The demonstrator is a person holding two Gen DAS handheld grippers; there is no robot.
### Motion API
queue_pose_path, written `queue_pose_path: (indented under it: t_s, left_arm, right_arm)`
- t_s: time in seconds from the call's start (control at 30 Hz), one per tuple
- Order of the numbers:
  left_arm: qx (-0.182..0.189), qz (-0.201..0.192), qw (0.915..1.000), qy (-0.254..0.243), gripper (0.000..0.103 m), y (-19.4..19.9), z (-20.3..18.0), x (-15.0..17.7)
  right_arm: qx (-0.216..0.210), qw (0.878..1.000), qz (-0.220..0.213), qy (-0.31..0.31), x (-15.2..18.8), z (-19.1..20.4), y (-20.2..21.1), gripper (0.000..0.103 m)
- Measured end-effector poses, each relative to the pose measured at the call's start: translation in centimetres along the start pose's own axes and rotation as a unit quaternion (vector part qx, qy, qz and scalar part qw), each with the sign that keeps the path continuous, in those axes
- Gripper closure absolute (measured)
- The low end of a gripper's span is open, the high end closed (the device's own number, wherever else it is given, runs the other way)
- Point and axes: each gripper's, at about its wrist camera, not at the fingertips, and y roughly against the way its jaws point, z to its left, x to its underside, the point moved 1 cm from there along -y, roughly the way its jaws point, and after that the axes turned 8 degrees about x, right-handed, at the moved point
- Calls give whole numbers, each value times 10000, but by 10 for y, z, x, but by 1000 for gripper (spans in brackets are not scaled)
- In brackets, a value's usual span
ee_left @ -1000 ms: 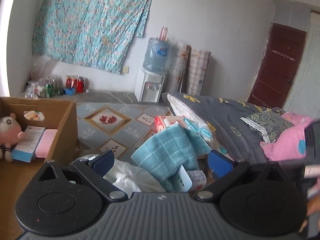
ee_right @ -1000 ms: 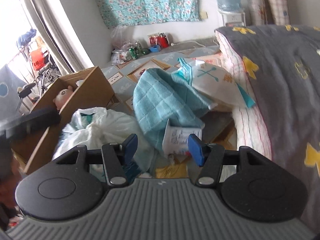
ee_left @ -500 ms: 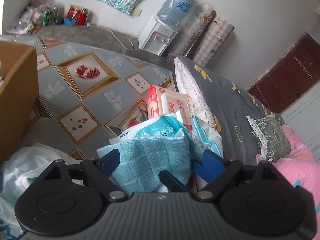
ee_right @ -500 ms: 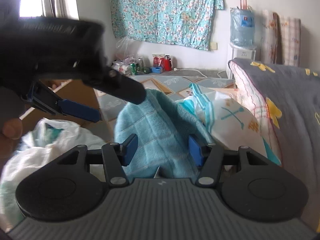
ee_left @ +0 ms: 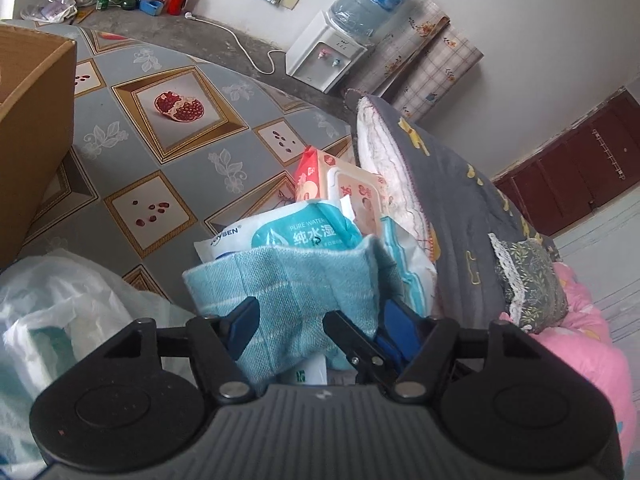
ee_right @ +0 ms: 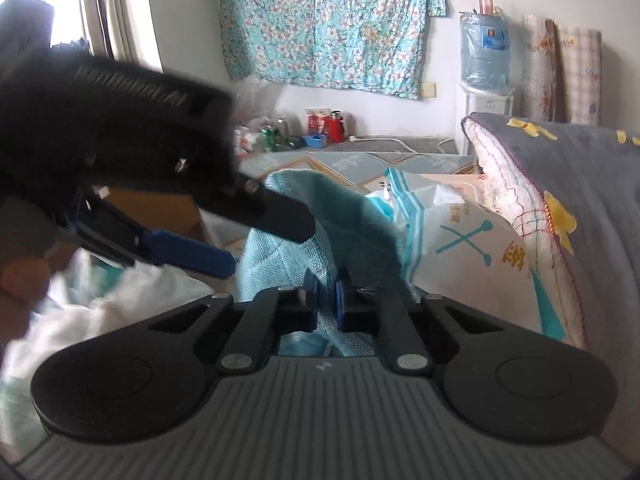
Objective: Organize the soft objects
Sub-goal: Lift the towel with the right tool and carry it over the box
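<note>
Now the right gripper [ee_right: 326, 300] has snapped shut on the teal towel [ee_left: 296, 280], which lies on the packets at the mattress's 9 o'clock, while the left gripper [ee_left: 320, 326], jaws narrowing, straddles it unclamped, so a two-handed lift looks imminent.

My left claw [ee_right: 200, 236] looms dark and blurred across the right wrist view, hiding part of the cardboard box [ee_left: 32, 128] — which the left view's edge also cuts off. The teal towel [ee_left: 296, 284] covers most of the wipes pack [ee_left: 296, 232]; its small print is unreadable.
</note>
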Motion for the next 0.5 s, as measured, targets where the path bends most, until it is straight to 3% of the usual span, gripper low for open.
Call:
queue_pose_path:
  t_s: [0.27, 0.5]
  left_arm:
    - [369, -287, 9988, -171, 30, 63, -13, 19]
    - [678, -685, 9950, -246, 28, 127, -13, 46]
  right_arm:
    - [-708, 9947, -2, -747, -12, -4, 54, 97]
    - [-1284, 9869, 80, -978, -18, 14, 95, 97]
